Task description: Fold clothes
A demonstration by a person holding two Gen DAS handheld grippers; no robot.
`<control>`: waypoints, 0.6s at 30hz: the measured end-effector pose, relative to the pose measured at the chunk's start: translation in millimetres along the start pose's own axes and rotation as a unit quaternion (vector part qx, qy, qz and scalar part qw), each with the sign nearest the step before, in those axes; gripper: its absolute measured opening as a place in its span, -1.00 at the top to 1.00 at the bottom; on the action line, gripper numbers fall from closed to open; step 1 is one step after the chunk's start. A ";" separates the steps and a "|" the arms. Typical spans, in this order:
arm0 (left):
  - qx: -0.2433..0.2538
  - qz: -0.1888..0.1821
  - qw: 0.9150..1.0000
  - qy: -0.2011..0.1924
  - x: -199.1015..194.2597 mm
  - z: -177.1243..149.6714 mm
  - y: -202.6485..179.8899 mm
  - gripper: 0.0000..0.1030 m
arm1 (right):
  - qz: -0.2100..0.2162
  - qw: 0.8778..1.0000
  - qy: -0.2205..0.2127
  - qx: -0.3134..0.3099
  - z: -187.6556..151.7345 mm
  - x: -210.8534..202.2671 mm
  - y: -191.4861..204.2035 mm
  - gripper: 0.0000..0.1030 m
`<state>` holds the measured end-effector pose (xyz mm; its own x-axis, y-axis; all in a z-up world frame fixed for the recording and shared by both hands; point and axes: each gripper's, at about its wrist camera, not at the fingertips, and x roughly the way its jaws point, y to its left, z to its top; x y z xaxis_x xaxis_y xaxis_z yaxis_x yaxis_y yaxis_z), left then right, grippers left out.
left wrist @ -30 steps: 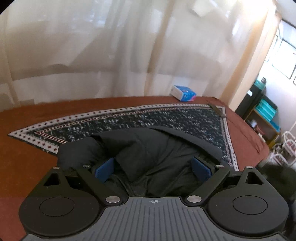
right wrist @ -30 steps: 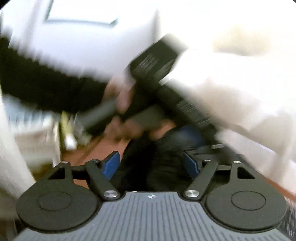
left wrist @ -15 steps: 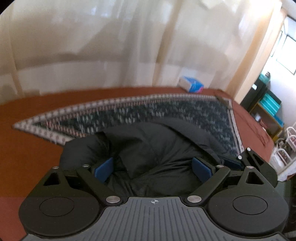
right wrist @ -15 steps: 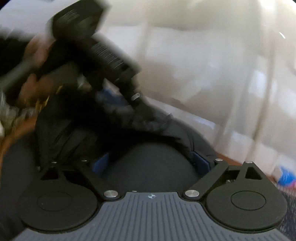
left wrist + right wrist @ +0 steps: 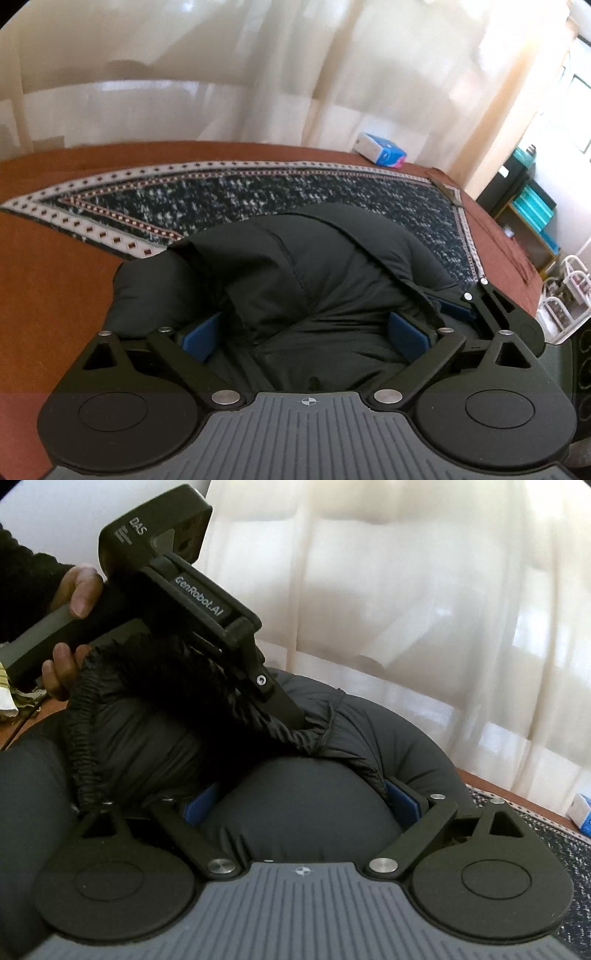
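A black puffy jacket [image 5: 332,280] lies bunched on a patterned dark rug [image 5: 258,192] on the brown table. My left gripper [image 5: 304,332] is open, its blue pads [image 5: 203,332] wide apart with padded fabric bulging between them. My right gripper [image 5: 302,803] is open too, straddling a rounded fold of the jacket [image 5: 295,794]. In the right wrist view a hand [image 5: 77,590] holds the left gripper [image 5: 295,716], whose tips press into the fabric beside an elastic hem [image 5: 85,738]. The right gripper [image 5: 491,310] shows at the right edge of the left wrist view.
A blue-and-white tissue pack [image 5: 380,151] sits at the table's far edge in front of sheer curtains [image 5: 295,74]. Shelves with teal boxes [image 5: 532,206] and a white wire rack [image 5: 569,288] stand beyond the table's right side. Bare brown tabletop [image 5: 44,277] lies to the left.
The right gripper swung from pointing at the hand to sitting low over the jacket beside the left gripper. The left gripper shifted slightly closer over the jacket. Both stayed open.
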<state>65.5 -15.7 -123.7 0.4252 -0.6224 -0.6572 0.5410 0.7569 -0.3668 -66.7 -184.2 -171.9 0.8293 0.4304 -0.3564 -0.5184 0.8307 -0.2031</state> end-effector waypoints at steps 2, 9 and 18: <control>-0.004 -0.002 1.000 0.001 2.4 -1.8 2.9 -0.92 | 0.001 1.000 -0.002 0.000 -2.1 2.5 1.6 -0.82; -0.016 -0.009 1.000 0.000 9.1 -6.5 10.4 -0.94 | 0.002 1.000 -0.006 0.000 -5.3 9.8 4.2 -0.82; -0.033 0.002 0.999 -0.004 11.0 -6.6 9.6 -0.97 | 0.005 1.000 -0.005 -0.002 -4.1 18.0 4.8 -0.82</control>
<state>70.5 -13.9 -138.7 0.4329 -0.6215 -0.6530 0.4909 0.7701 -0.4075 -55.1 -173.9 -182.9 0.8262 0.4425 -0.3486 -0.5277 0.8246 -0.2040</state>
